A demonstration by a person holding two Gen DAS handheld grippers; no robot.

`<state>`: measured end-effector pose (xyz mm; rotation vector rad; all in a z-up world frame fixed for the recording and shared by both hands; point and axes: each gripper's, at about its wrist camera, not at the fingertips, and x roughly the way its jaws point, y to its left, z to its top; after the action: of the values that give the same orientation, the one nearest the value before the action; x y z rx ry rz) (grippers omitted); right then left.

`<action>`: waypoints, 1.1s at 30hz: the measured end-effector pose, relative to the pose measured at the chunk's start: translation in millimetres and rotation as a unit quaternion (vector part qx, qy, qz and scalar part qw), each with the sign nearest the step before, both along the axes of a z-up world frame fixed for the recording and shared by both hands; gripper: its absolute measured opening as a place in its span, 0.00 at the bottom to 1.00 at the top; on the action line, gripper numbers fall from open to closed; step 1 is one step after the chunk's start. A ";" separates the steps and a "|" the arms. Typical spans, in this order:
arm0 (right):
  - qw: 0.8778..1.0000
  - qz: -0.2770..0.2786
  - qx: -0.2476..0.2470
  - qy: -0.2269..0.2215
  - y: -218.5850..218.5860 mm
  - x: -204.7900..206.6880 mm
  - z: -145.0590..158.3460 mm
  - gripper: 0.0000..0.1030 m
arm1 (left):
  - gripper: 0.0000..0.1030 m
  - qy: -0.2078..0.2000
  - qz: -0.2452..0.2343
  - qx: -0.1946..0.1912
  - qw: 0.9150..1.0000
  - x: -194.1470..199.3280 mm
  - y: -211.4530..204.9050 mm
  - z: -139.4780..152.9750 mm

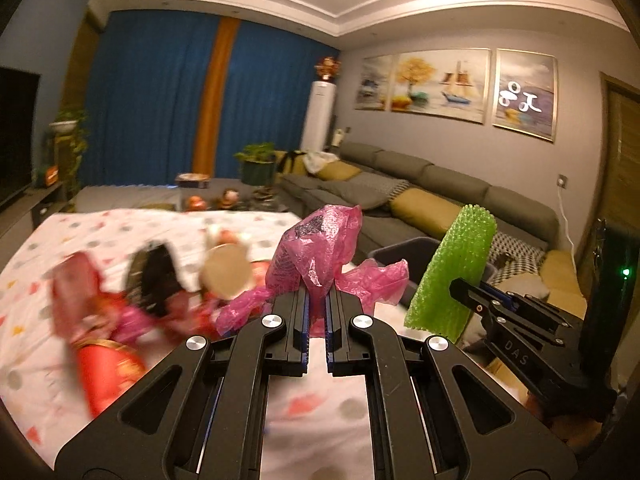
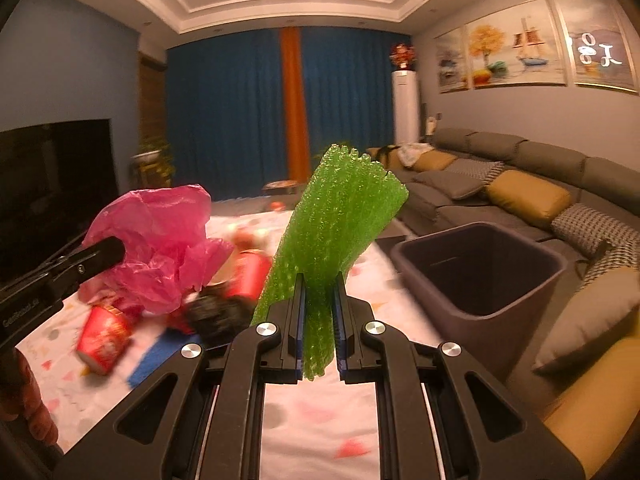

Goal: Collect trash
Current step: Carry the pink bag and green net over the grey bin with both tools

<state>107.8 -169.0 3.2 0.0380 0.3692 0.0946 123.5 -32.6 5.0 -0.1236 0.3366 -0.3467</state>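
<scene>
Two light, limp scraps are held: pink plastic bag (image 1: 316, 252) pinched in the closed left tongs (image 1: 316, 308), green foam sheet (image 2: 332, 248) clamped low in the right tongs (image 2: 319, 320); both are judged flimsy, easily slipped.

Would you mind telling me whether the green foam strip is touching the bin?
Apart. The right wrist view shows the foam strip clamped in the right gripper, with tablecloth visible between it and the bin.

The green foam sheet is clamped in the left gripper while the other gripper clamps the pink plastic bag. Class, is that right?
Not quite. The green foam sheet is clamped in the right gripper, as the right wrist view shows; the left gripper clamps the pink plastic bag.
</scene>
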 end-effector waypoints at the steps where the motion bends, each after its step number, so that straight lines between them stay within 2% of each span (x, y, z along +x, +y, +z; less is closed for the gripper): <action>1: 1.000 -0.010 -0.001 -0.002 -8.5 3.5 0.5 0.13 | 0.05 -0.001 -0.008 0.001 1.000 6.9 -8.7 0.7; 11: 0.994 -0.109 -0.012 -0.026 -92.9 38.5 7.5 0.13 | 0.05 -0.011 -0.073 -0.007 0.997 73.3 -99.5 11.9; 16: 0.990 -0.138 -0.017 -0.030 -120.0 56.7 3.9 0.13 | 0.05 0.000 -0.110 -0.015 0.994 109.0 -139.9 4.8; 22: 0.988 -0.155 -0.012 -0.021 -143.9 71.3 -6.7 0.13 | 0.05 0.021 -0.135 -0.025 0.990 141.7 -171.9 -9.7; 33: 0.986 -0.168 -0.021 -0.007 -148.6 92.4 -19.4 0.16 | 0.05 0.035 -0.160 -0.020 0.986 177.0 -208.6 -31.1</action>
<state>200.2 -317.6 -16.2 0.0578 0.3459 -0.2466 300.5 -241.2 -26.1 -0.1222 0.4208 -0.6683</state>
